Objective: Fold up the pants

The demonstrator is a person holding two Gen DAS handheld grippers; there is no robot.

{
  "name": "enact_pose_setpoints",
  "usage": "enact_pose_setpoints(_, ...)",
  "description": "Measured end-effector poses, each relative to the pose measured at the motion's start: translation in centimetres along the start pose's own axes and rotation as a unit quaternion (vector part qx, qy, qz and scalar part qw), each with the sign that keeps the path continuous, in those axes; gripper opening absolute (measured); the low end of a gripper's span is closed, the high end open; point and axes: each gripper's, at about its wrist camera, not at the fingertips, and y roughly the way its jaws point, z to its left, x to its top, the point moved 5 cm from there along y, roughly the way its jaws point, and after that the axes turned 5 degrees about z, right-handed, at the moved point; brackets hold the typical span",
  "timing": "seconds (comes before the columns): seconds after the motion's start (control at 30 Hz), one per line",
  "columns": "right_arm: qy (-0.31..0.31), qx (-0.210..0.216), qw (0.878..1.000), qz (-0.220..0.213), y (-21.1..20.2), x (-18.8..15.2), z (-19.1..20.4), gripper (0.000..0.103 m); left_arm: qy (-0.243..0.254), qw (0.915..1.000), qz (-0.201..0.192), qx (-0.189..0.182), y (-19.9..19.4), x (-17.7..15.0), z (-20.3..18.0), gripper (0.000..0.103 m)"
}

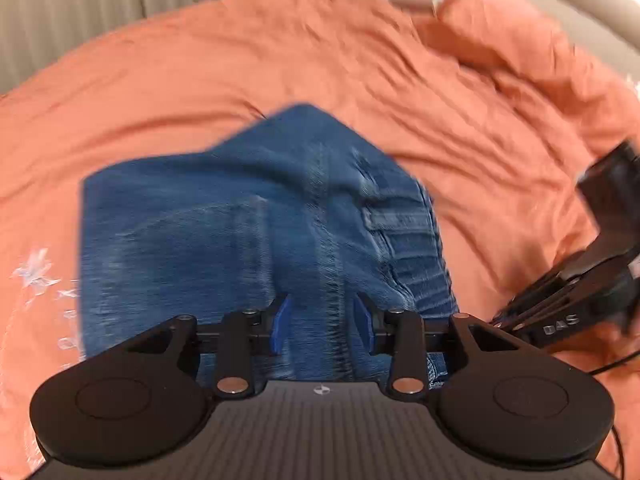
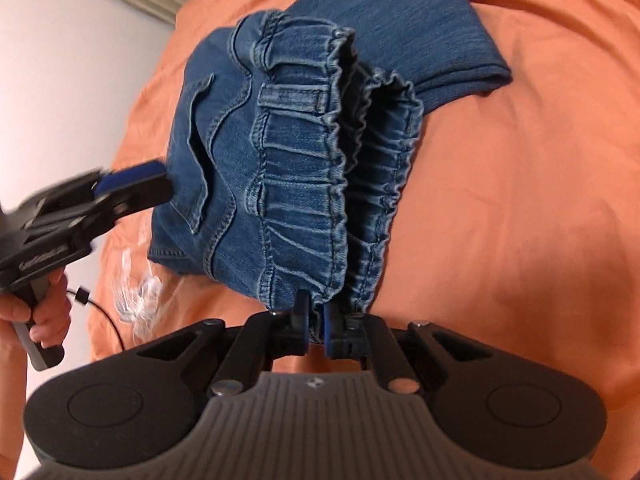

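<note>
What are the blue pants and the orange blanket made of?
The pants look like blue denim: faded wash marks, thick stitched seams, a belt loop and a gathered stretchy waistband, so probably soft stretch denim. The orange blanket looks like thin matte woven cloth, maybe cotton: it creases into many fine wrinkles and does not shine. Its exact fibre cannot be told.

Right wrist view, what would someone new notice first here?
The blue jeans, folded over on the orange bedspread, fill the middle. The right gripper at the bottom is shut on their gathered elastic waistband, and the left gripper reaches in from the left.
</note>
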Motion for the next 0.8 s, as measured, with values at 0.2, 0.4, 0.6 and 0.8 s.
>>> enact_pose_setpoints(0.2, -0.020, 0.014, 0.999, -0.046, -2.4, 1.1, 0.1, 0.041, 0.003, 0.9973, 0.071, 0.019, 4.2, -0.9, -0.3, 0.030)
enact_pose_setpoints(0.4, 0.049, 0.059, 0.991, -0.108, -3.3, 5.4, -2.2, 0.065, 0.001, 0.9961, 0.088, 0.008, 4.4, -0.9, 0.1, 0.030)
enact_pose_setpoints(0.6, 0.099, 0.094, 0.983, -0.121, -0.6, 9.0, -3.8, 0.054, 0.009, 0.9961, 0.087, 0.011, 4.5, -0.7, 0.1, 0.030)
enact_pose_setpoints(0.8, 0.033, 0.069, 0.987, -0.138, -1.7, 10.0, -1.3, 0.011, 0.000, 0.9985, 0.055, -0.002, 2.6, -0.4, 0.6, 0.030)
